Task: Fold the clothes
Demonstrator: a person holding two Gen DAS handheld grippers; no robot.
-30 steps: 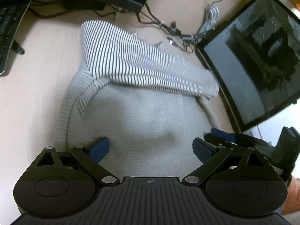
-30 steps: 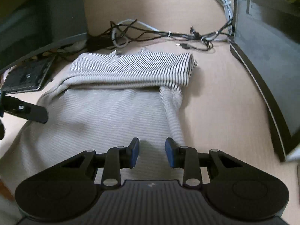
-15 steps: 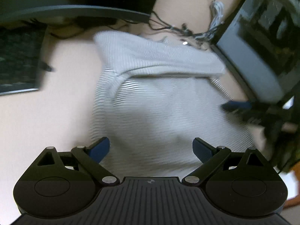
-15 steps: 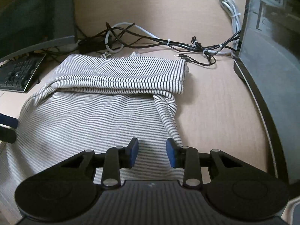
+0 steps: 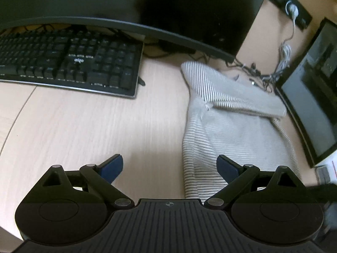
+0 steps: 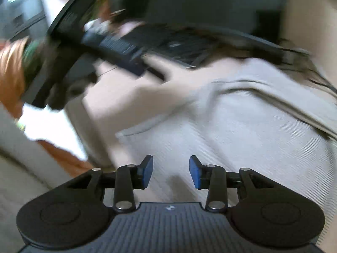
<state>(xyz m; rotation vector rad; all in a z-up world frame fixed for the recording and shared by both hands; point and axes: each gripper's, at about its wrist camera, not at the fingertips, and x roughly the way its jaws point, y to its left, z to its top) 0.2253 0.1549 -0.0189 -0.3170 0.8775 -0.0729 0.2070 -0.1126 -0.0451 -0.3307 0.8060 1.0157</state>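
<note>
A striped white-and-grey garment (image 5: 229, 130) lies on the light wooden desk (image 5: 84, 130), its far part folded over into a band. My left gripper (image 5: 170, 167) is wide open and empty, over the bare desk at the garment's left edge. In the blurred right wrist view the same garment (image 6: 242, 126) fills the middle and right. My right gripper (image 6: 171, 171) is open and empty, just above the cloth near its front left edge. The left gripper (image 6: 69, 63) shows as a dark blur at the upper left there.
A black keyboard (image 5: 69, 61) lies at the back left under a curved monitor (image 5: 126, 2). A dark glass-sided case (image 5: 311, 105) stands to the right of the garment. Tangled cables (image 5: 259, 73) lie behind it.
My left gripper has swung left off the garment to the bare desk beside it. My right gripper has swung sharply left across the garment. Both stay open.
</note>
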